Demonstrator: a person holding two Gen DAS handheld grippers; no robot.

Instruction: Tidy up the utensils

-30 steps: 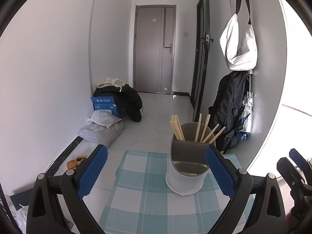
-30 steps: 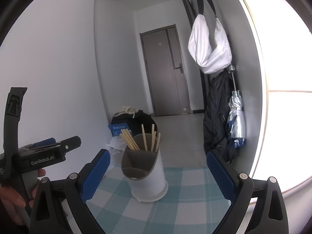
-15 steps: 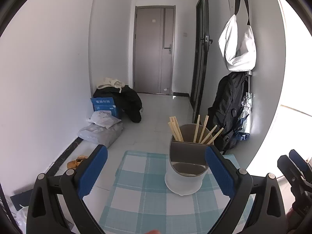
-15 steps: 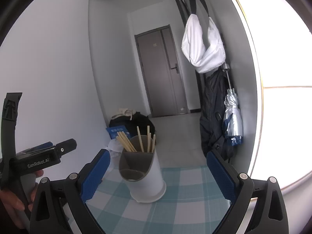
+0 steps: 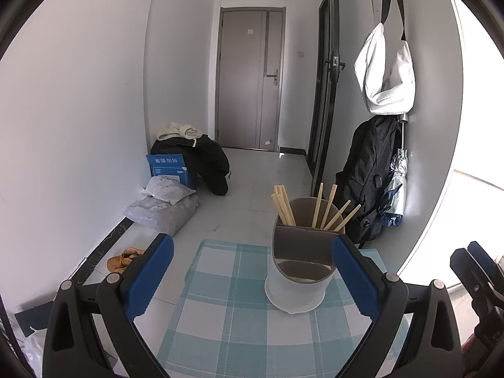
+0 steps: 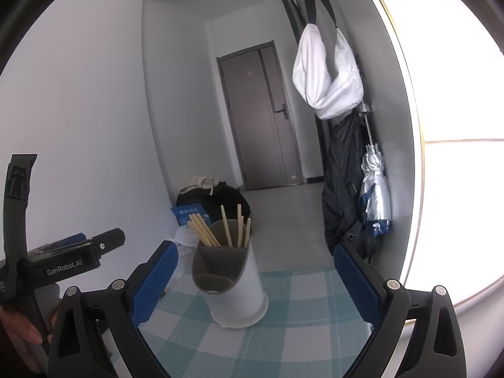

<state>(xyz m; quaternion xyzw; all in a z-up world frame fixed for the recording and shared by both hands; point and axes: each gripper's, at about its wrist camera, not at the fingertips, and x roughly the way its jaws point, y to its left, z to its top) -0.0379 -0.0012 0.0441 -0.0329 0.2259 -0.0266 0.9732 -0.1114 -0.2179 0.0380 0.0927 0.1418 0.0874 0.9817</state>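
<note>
Tablecloth (image 5: 220, 312): checked teal and white, near edge cut off by the frame.
Left gripper (image 5: 252, 280): jaws spread wide, holding nothing.
Right gripper (image 6: 255, 278): jaws spread wide, holding nothing.
Holder (image 5: 296, 271): white, upright on the tablecloth; front compartment's contents hard to make out.
Chopsticks (image 5: 327, 211): in the rear compartments, lower ends hidden.

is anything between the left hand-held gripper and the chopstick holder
Nothing visible. The left hand-held gripper is open, and only bare checked cloth lies before the holder with its chopsticks.
</note>
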